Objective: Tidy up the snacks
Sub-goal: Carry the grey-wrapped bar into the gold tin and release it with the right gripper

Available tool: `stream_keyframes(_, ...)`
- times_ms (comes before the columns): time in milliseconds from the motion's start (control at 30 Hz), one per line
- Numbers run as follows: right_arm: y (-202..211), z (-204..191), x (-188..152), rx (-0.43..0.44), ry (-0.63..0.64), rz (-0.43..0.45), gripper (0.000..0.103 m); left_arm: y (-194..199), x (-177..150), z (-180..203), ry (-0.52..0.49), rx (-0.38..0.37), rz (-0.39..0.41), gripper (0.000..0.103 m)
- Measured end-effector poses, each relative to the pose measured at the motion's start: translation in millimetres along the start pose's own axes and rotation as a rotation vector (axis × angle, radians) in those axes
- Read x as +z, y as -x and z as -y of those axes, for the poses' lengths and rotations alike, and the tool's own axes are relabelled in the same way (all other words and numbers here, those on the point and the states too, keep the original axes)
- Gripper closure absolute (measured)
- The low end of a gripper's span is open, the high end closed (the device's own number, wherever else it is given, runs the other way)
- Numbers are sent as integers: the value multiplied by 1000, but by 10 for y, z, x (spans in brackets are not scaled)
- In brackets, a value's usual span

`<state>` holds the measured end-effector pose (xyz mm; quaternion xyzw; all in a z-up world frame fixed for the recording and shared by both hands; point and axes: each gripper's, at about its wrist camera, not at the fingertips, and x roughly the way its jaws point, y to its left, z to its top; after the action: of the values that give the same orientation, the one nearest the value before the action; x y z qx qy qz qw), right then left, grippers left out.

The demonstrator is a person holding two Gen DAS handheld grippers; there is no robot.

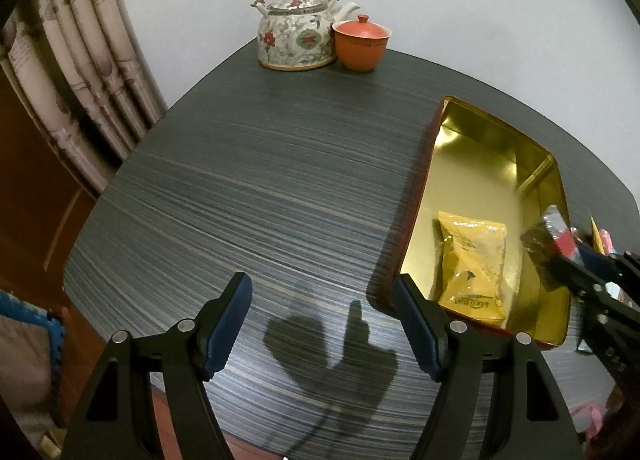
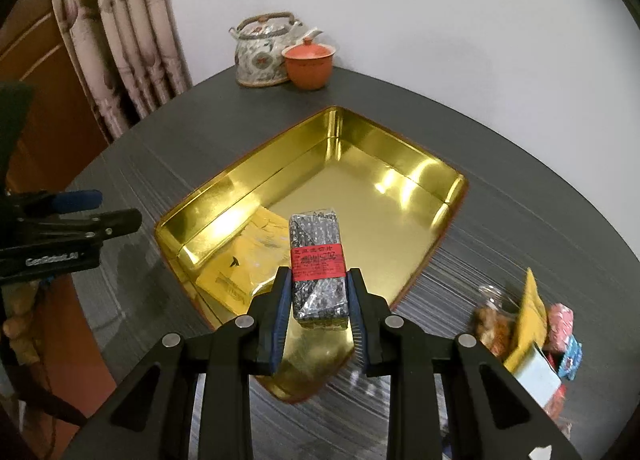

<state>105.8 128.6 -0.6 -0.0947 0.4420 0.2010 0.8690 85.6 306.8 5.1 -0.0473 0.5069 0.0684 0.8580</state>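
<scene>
Right tongs (image 2: 318, 300) clenched on a silver packet (image 2: 317, 256) above the gold tin (image 2: 400, 164) — left tongs (image 1: 322, 324) released.

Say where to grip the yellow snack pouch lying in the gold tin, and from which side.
Take the yellow snack pouch across its narrow width near the middle, from above. It lies flat on the floor of the gold tin, close to the wall nearest the left gripper, so a side approach is likely blocked. Its crimped ends look too thin to pinch.

Left gripper (image 1: 322, 324) gapes empty; right gripper (image 2: 318, 312) seemingly clamped tight
</scene>
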Motion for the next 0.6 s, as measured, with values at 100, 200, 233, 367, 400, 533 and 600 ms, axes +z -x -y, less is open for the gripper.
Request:
stream_keyframes(100, -125, -19, 9, 4, -2, -23, 79, -3, -8, 3, 0, -3, 0, 30)
stream_keyframes(200, -210, -40, 1, 2, 4, -39, 79, -14, -7, 14, -8, -2, -4, 29)
stream_keyframes(233, -240, -52, 5, 2, 8, -44, 79, -12, -9, 14, -12, 0, -3, 29)
stream_keyframes(367, -321, -62, -8, -6, 18, -60, 79, -7, -9, 28, -19, 18, 1, 29)
stream_keyframes(400, -339, -59, -10, -6, 18, -64, 79, -7, -11, 26, -18, 21, 1, 29)
stream_keyframes(533, -382, -47, -10, -10, 17, -71, 79, -21, -14, 29, -18, 27, -4, 29)
stream_keyframes(600, -396, -43, -20, -9, 14, -73, 78, -24, -13, 30, -17, 25, -5, 29)
